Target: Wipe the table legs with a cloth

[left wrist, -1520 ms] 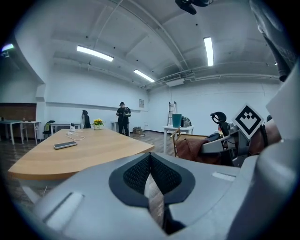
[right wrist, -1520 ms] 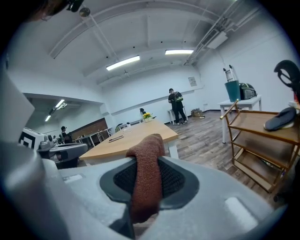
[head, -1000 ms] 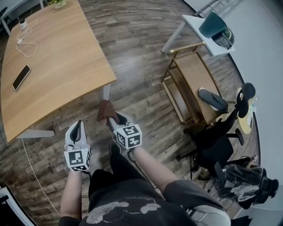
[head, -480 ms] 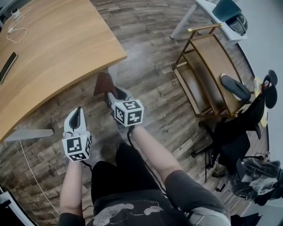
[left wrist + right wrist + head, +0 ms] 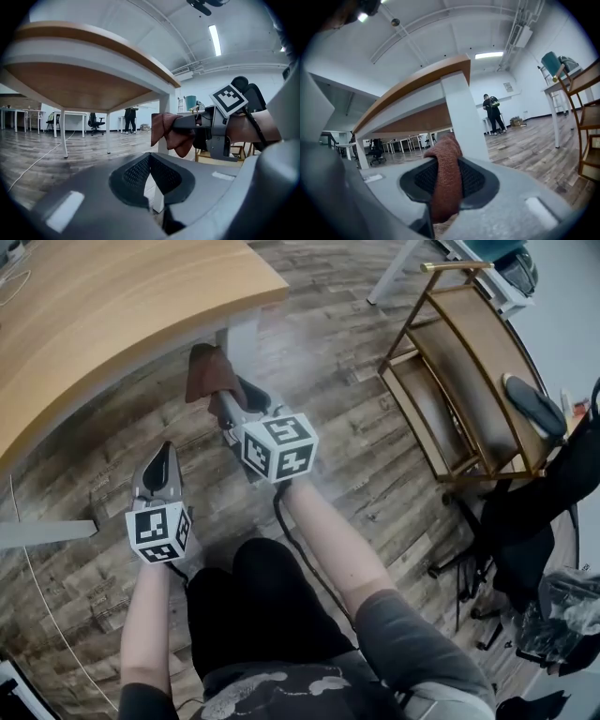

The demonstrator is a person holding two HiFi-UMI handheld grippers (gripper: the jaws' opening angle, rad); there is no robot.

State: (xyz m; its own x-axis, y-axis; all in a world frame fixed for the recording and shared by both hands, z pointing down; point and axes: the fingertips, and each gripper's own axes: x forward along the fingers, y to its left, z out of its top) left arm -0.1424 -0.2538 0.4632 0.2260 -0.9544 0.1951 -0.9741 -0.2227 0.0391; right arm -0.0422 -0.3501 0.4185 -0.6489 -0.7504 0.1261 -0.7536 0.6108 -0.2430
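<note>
- Two grippers; right gripper (image 5: 228, 401) clamped on brown cloth (image 5: 210, 373), just near of white table leg (image 5: 243, 335).
- Left gripper (image 5: 163, 457): jaws pressed together, nothing between them.

The floor (image 5: 356, 456) is made of brown wood planks. A big table (image 5: 112, 306) with a light wood top stands on it at the upper left. Its white leg (image 5: 242, 338) goes down to the floor under the rounded corner. A flat white bar (image 5: 47, 532) lies on the floor at the far left. A thin white cable (image 5: 31, 577) runs over the planks near it. To the right stands a low shelf (image 5: 473, 352) with a gold frame (it has two brown boards). A dark slipper (image 5: 534, 404) lies on the upper board. A black chair (image 5: 525, 512) stands on the floor just beside the shelf.
</note>
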